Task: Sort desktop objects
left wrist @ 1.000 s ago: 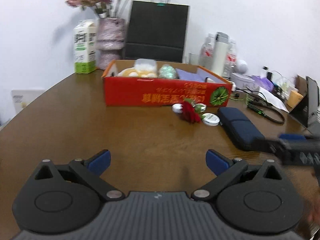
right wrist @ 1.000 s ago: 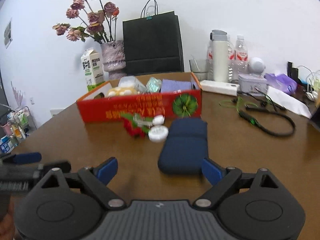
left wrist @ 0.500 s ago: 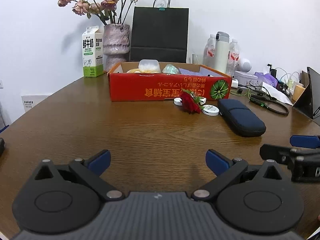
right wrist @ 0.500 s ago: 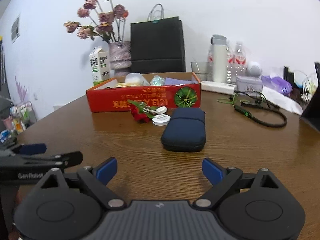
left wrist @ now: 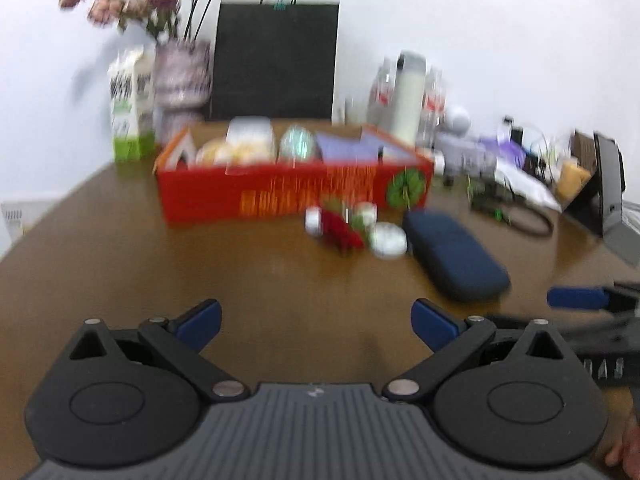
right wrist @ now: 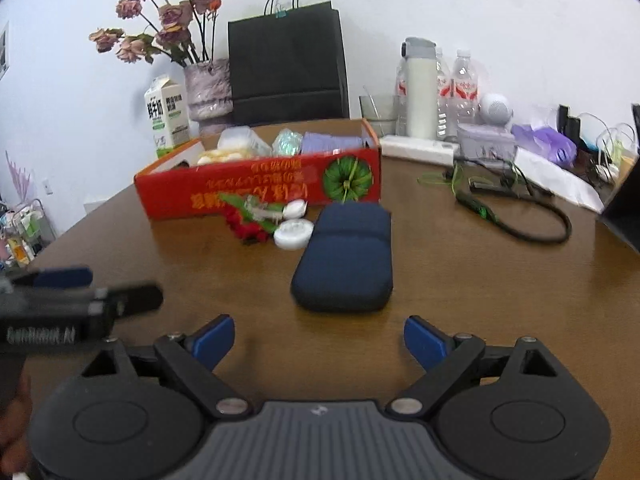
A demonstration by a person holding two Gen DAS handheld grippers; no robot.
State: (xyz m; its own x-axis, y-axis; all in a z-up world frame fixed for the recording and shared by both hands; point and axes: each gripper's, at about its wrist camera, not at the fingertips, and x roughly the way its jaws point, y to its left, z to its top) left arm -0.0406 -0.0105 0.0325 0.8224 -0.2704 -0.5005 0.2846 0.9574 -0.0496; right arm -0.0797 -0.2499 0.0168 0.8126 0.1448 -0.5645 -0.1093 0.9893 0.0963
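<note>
Jaws of the right gripper stand spread and empty above the brown table, the left gripper likewise. Just ahead lies the navy pouch; straddle its narrow width squarely before closing. Beyond sit white lids, a red flower, then the red box.

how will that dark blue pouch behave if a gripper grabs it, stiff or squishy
The dark blue pouch looks padded, with rounded corners and a soft fold, so it would probably give a little under the pads. It lies flat on the table, so rolling or tipping seems unlikely. Its fabric-like surface should grip well.
</note>
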